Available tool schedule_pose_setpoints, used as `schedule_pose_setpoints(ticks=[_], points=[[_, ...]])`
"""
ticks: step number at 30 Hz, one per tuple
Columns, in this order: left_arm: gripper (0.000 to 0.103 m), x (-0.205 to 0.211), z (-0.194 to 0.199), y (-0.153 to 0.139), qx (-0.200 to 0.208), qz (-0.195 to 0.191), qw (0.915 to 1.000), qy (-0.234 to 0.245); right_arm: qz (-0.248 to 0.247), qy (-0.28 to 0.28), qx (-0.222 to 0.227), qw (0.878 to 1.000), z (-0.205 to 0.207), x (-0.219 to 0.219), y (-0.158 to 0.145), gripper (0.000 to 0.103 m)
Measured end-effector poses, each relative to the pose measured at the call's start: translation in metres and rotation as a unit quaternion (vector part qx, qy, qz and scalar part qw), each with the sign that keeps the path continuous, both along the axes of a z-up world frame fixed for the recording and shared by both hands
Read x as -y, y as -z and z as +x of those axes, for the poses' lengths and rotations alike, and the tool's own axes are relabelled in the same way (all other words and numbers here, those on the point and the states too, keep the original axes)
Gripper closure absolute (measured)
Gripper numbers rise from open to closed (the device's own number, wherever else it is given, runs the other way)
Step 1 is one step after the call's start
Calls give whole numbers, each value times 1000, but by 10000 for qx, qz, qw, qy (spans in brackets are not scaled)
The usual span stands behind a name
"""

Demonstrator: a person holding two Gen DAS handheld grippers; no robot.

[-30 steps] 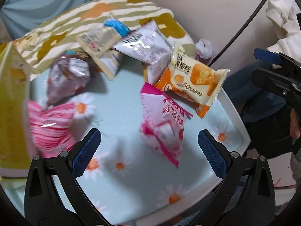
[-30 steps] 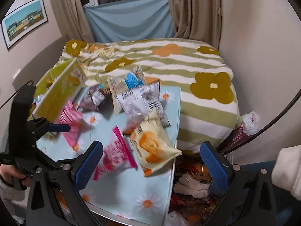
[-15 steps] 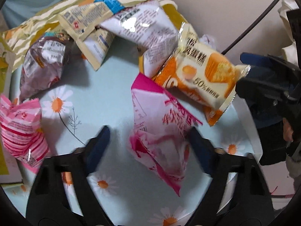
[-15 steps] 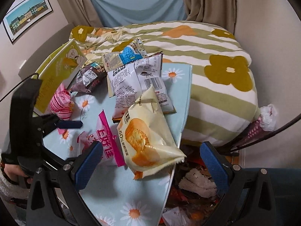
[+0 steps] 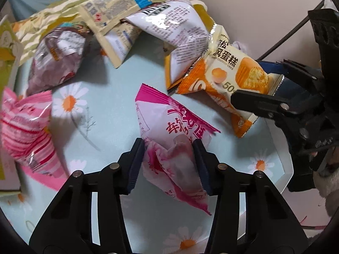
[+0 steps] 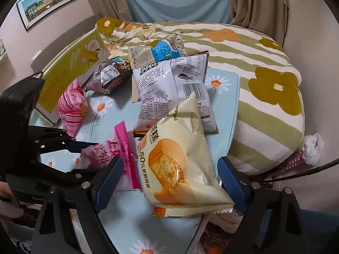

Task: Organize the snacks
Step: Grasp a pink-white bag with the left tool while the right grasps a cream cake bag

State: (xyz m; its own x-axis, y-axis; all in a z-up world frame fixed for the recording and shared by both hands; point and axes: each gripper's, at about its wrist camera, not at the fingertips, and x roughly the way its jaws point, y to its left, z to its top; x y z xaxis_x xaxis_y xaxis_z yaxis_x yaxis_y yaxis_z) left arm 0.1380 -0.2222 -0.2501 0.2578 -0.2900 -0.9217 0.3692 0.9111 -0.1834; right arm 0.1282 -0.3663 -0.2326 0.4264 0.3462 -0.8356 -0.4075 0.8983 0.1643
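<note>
A bed under a striped green-and-cream quilt with mustard and orange flowers fills the middle. At twelve o'clock hangs a pale blue cloth, beige curtains beside it. A framed townscape picture hangs at ten o'clock on the pinkish wall.

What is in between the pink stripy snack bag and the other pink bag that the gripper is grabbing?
Only bare daisy-print tray lies between the pink striped bag and the pink packet in the left gripper, seen from the left wrist view.
</note>
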Motion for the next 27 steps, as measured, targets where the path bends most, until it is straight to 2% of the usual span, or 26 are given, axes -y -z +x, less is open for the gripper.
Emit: schedule_pose_setpoints(ticks=[7, 14, 16, 18, 23, 27], points=[[59, -27, -9, -3, 58, 68, 9998, -153, -138, -102, -23, 9999, 2, -9, 6, 16], [61, -42, -14, -12, 122, -109, 9991, -381, -303, -165, 19, 9994, 4, -16, 15, 16], [63, -42, -17, -14, 145, -124, 9990, -401, -332, -178, 27, 9993, 3, -18, 16, 21], [64, -41, -21, -15, 180, -108, 9989, -416, -366, -253, -46, 9990, 3, -21, 19, 37], [67, -39, -29, -18, 219, -194, 9984, -476, -566, -328, 59, 9978, -8, -27, 16, 47], [69, -40, -37, -26, 310, -269, 9976, -562, -505, -299, 115, 9982, -16, -26, 8, 53]])
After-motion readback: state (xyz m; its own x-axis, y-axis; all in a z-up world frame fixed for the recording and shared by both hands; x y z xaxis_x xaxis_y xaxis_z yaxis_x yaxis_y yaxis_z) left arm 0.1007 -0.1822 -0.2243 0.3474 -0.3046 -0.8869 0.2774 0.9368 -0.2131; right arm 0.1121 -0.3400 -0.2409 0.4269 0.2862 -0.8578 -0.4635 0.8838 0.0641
